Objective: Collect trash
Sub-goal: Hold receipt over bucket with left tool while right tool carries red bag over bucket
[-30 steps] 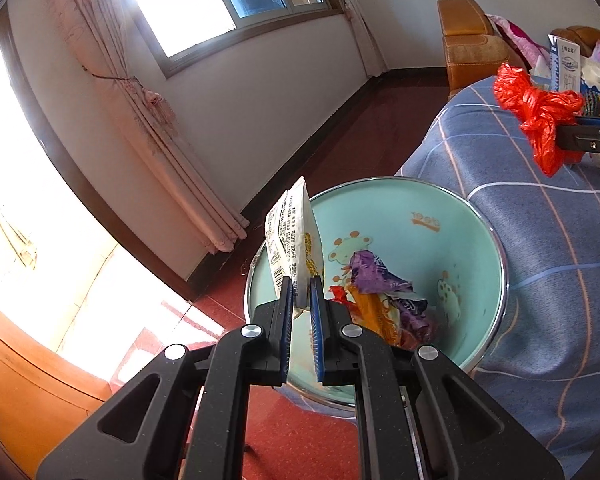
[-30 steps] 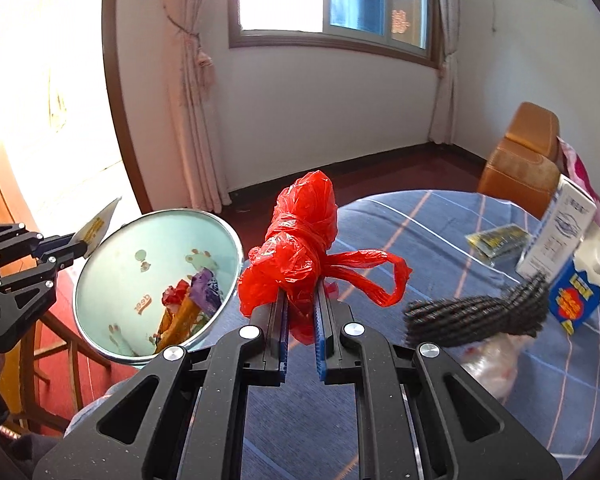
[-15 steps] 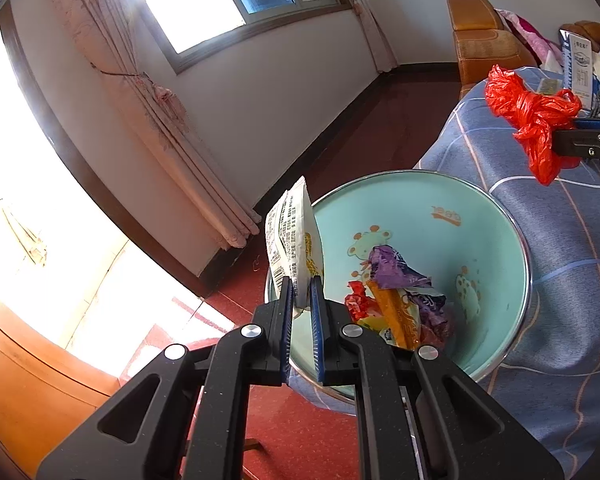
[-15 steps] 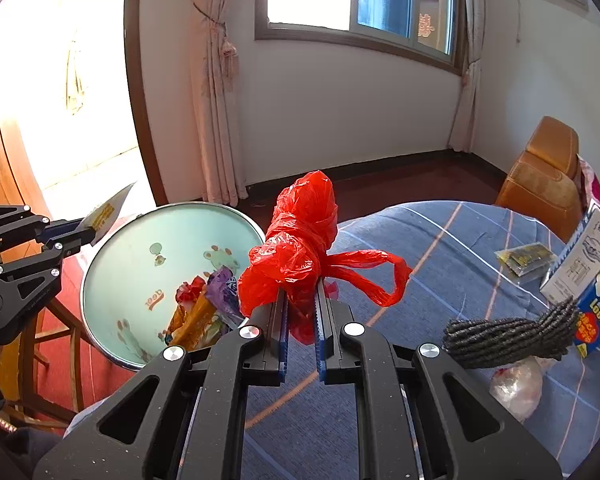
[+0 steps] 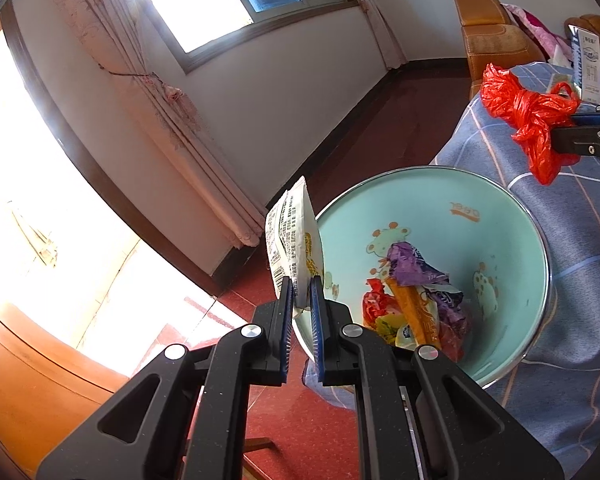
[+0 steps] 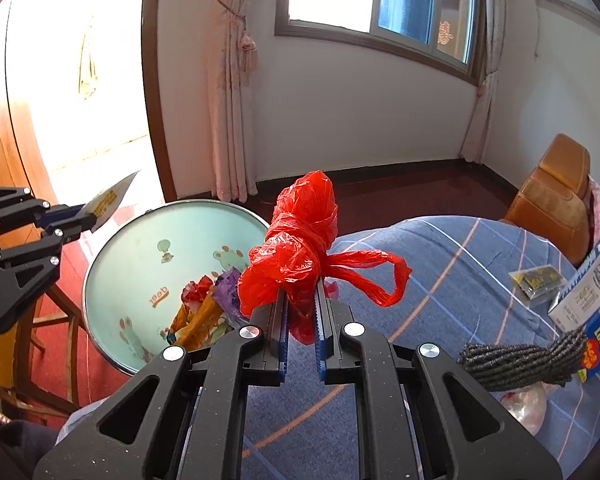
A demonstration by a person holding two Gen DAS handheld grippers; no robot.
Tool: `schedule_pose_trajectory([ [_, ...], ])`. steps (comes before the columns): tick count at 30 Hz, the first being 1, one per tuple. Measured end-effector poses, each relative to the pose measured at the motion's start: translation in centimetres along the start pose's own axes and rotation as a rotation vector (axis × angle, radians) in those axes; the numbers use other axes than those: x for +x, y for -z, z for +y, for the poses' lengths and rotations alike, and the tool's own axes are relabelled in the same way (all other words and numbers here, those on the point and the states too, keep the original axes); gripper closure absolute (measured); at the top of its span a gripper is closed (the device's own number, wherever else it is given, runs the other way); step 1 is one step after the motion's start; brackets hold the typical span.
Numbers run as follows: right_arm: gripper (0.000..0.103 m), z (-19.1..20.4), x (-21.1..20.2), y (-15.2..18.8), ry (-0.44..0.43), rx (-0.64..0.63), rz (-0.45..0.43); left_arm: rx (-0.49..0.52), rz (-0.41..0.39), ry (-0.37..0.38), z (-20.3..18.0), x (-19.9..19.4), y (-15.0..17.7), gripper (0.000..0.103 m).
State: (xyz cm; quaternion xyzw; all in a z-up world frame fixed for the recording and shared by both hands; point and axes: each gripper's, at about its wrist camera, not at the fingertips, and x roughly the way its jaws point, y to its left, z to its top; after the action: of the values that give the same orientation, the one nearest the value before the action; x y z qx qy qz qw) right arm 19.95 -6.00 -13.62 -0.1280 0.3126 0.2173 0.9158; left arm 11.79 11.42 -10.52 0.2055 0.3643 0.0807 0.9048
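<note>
At the edge of the worktop (image 6: 440, 264), which was covered by a blue checked cloth, a round mint-green basin (image 5: 500, 240) with cartoon animals stood lower than the cloth, over the red floor (image 5: 300, 432). Inside the basin lay several crumpled wrappers (image 5: 416, 300): a purple one, an orange one and a red one, all touching each other near the lower wall.

The left tongs (image 5: 300, 294) were clamped on the bottom corner of a white snack packet (image 5: 294, 240) with black print and a yellow picture. The packet stood almost upright, at the near rim of the basin, and its lower part overlapped the rim in the left wrist view. From the right wrist view the same tongs (image 6: 80, 216) held the packet (image 6: 110, 200) to the left of the basin (image 6: 140, 256), higher than its rim.

The right tongs (image 6: 300, 300) were clamped on a knotted red plastic bag (image 6: 300, 240). The bag rose above the fingers, and one loop of it hung to the right. It was held over the cloth, just beside the far rim of the basin; in the left wrist view the bag (image 5: 528, 116) appeared above the blue cloth, apart from the basin.

Farther right on the worktop lay a white and blue carton (image 6: 584, 292), a dark ribbed roll (image 6: 520, 360) and a small dark packet (image 6: 536, 280). A brown leather chair (image 6: 552, 196) stood behind.
</note>
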Motion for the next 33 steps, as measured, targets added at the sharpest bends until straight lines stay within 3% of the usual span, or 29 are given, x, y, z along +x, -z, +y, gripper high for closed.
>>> schedule_pose_trajectory([
  [10, 0.092, 1.3, 0.5, -0.5, -0.006, -0.038, 0.001, 0.016, 0.005, -0.030, 0.4, 0.3, 0.2, 0.094],
  [33, 0.092, 2.8, 1.5, -1.9, -0.024, -0.080, 0.002, 0.010, 0.005, -0.023, 0.5, 0.3, 0.2, 0.094],
])
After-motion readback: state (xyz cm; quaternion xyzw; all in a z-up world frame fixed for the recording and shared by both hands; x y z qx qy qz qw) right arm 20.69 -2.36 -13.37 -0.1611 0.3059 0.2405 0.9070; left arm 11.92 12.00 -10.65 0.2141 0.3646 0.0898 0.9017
